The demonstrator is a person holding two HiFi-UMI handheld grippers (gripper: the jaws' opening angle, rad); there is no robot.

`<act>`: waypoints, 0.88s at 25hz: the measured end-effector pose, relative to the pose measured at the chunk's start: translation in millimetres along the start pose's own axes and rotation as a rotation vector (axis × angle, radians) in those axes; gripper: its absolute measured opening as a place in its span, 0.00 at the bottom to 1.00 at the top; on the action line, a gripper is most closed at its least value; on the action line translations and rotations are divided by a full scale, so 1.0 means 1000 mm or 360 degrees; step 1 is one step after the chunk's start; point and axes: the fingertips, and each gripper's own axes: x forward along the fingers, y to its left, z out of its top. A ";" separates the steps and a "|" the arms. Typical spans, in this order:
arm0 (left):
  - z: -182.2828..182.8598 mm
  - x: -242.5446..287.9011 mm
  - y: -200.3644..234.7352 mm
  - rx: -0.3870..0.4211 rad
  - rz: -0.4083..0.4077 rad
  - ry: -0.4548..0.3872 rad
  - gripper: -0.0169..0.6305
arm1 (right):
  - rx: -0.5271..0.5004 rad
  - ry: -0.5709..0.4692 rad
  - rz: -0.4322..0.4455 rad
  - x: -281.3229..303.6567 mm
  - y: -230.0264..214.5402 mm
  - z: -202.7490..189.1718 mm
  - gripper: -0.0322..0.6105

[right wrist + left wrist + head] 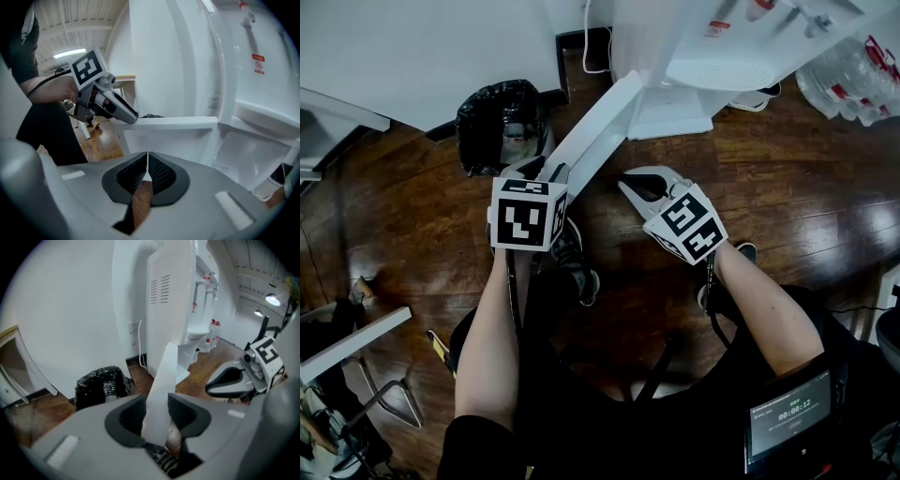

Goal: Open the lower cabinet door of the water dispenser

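Observation:
The white water dispenser (675, 37) stands against the wall. Its lower cabinet door (600, 122) is swung out toward me over the wooden floor. My left gripper (546, 172) is shut on the door's free edge. In the left gripper view that edge (161, 380) runs as a white strip between both pads of the left gripper (156, 408). My right gripper (625, 181) hovers just right of the door, shut and empty. The right gripper view shows the shut right gripper (147, 168) facing the door's recessed inner side (164, 140) and the open cabinet (253, 154).
A bin lined with a black bag (497, 122) stands left of the door, close to the wall. Packed water bottles (853, 75) lie at the far right. A white folding table (356, 342) is at my lower left. A cable (591, 37) hangs behind the dispenser.

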 end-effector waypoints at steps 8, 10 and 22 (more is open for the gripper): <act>0.002 0.002 0.002 -0.0005 0.0018 0.0015 0.28 | 0.0026 -0.0055 -0.0024 -0.009 -0.008 0.010 0.07; 0.001 0.002 0.001 0.0014 0.0041 0.0033 0.28 | 0.0034 -0.0064 -0.0045 -0.014 -0.012 0.009 0.07; 0.082 -0.025 -0.085 0.0370 0.0081 -0.0406 0.28 | 0.0270 -0.0304 -0.0525 -0.103 -0.073 0.028 0.06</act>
